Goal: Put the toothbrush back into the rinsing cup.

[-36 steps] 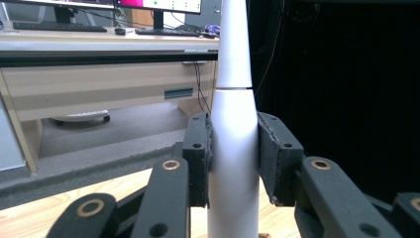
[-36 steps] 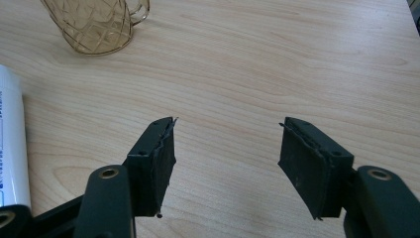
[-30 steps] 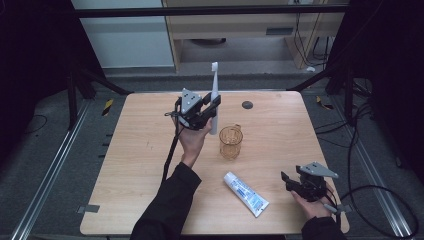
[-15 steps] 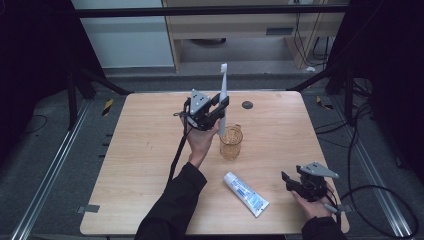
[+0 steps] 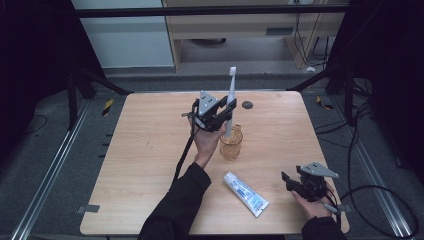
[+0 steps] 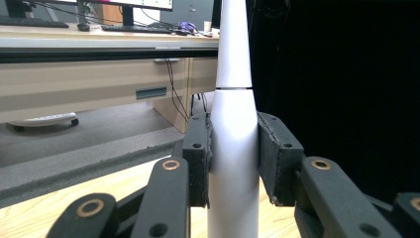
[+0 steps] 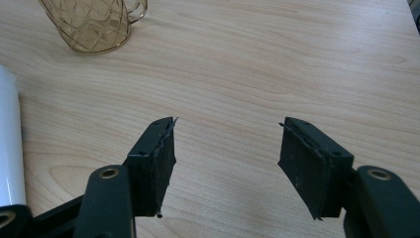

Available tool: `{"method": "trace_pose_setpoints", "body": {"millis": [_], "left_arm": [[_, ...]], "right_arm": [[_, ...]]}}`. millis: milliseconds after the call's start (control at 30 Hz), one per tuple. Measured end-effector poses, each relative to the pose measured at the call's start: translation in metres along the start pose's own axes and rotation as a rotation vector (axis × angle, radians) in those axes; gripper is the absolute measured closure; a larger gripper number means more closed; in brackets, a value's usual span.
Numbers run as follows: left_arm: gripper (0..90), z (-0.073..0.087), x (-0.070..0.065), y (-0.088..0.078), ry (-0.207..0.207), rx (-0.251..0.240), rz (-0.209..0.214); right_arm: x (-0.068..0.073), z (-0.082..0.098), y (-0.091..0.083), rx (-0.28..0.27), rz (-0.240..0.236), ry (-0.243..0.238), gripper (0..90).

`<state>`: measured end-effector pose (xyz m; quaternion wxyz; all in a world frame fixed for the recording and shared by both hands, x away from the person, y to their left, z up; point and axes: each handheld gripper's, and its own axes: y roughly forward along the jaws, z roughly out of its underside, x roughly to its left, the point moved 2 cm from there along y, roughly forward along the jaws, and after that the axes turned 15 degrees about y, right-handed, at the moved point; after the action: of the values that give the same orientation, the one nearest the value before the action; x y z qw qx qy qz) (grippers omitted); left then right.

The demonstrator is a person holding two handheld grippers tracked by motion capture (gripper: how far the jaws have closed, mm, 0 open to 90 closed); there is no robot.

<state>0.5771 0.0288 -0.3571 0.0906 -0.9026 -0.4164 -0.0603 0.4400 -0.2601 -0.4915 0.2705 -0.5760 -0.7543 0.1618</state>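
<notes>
Holding toothbrush (image 5: 230,102) upright over cup (image 5: 231,144), left gripper (image 5: 220,114) clamped.

The cup (image 5: 230,143) stands mid-table (image 5: 140,150), the toothpaste tube (image 5: 246,193) nearer the person, a small disc (image 5: 247,105) behind.
</notes>
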Motion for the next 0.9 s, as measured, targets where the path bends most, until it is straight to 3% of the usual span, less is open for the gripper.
{"method": "trace_pose_setpoints", "body": {"millis": [633, 900], "left_arm": [[67.4, 0.012, -0.01, 0.014, 0.007, 0.006, 0.029], [67.4, 0.022, -0.011, 0.011, 0.018, 0.0, 0.027]], "right_arm": [[-0.001, 0.0, 0.0, -0.003, 0.002, -0.008, 38.8], [0.0, 0.001, 0.001, -0.002, 0.004, -0.012, 38.9]]}}
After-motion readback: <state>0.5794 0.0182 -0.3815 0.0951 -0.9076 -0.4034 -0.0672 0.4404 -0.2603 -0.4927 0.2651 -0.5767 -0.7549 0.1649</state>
